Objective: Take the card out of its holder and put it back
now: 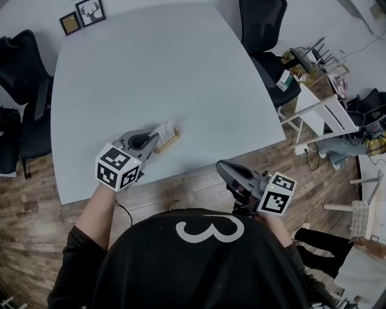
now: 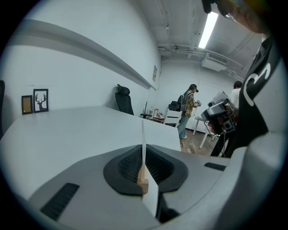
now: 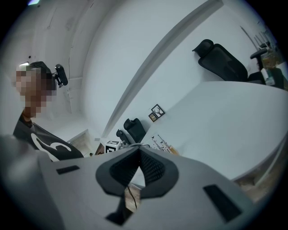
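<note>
The card (image 1: 166,129) stands in its holder (image 1: 171,142) near the counter's (image 1: 157,72) front edge. The left claw (image 1: 154,142) is just before it, jaws on the card. The right claw (image 1: 222,166) hangs to the right, off the counter, above the floor (image 1: 199,181). Two picture frames (image 1: 90,12) stand at the far left corner.

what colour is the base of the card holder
The holder base is light tan wood; the head view shows it best.

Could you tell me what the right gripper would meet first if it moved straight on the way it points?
Probably the table's near edge: the right gripper hangs off the table, pointing toward it. If it clears the edge, the card in its holder lies next; height is unclear.
</note>
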A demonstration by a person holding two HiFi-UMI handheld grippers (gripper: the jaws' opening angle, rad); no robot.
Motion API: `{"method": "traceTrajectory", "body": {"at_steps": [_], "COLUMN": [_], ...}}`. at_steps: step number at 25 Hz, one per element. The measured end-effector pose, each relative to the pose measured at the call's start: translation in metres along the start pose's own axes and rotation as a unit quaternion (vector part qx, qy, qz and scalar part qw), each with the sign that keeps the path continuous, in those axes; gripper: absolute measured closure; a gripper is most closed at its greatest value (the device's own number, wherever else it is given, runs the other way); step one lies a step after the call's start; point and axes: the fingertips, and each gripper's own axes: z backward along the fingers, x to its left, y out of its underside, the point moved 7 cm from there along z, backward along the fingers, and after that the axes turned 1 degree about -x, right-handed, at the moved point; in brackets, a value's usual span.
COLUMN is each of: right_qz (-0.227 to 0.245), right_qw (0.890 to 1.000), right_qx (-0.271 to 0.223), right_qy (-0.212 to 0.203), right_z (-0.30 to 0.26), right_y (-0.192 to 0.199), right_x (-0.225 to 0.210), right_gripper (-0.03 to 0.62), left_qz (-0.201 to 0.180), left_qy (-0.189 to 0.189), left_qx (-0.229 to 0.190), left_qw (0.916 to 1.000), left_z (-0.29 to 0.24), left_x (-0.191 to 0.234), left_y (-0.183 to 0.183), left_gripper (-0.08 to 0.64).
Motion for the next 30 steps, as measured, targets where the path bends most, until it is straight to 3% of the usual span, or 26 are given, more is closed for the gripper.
{"method": "traceTrajectory", "body": {"at_steps": [12,16,21,24,27,30], "right_qz": [-0.003,0.000,0.004,0.008,0.013,0.021], "right_qw": [1.000,1.000,1.000,1.000,1.000,0.999], "right_qx": [-0.005,-0.008,-0.009,-0.008,-0.005,-0.003], "right_qy": [0.002,0.002,-0.007,-0.017,-0.028,-0.043], "right_z": [0.013,0.019,0.028,0.034,0.040,0.048], "right_y": [0.007,0.008,0.012,0.015,0.020,0.023], "right_x": [0.004,0.007,0.013,0.019,0.027,0.041], "right_gripper": [0.586,0.586,0.586,0.586,0.586,0.586], "left_qz": [0.008,0.051,0.088,0.108,0.101,0.105], "left_qy": [-0.015,-0.029,-0.052,-0.068,-0.086,-0.076], "left_qx": [-0.001,-0.029,-0.055,-0.067,-0.072,-0.084], "left_qw": [0.9998,0.9979,0.9933,0.9895,0.9886,0.9880], "left_z": [0.001,0.009,0.031,0.053,0.076,0.097], "left_x": [0.001,0.005,0.001,-0.008,-0.029,-0.061], "left_y": [0.003,-0.001,-0.001,-0.001,-0.002,-0.008], "left_gripper": [0.532,0.417,0.396,0.396,0.396,0.414]}}
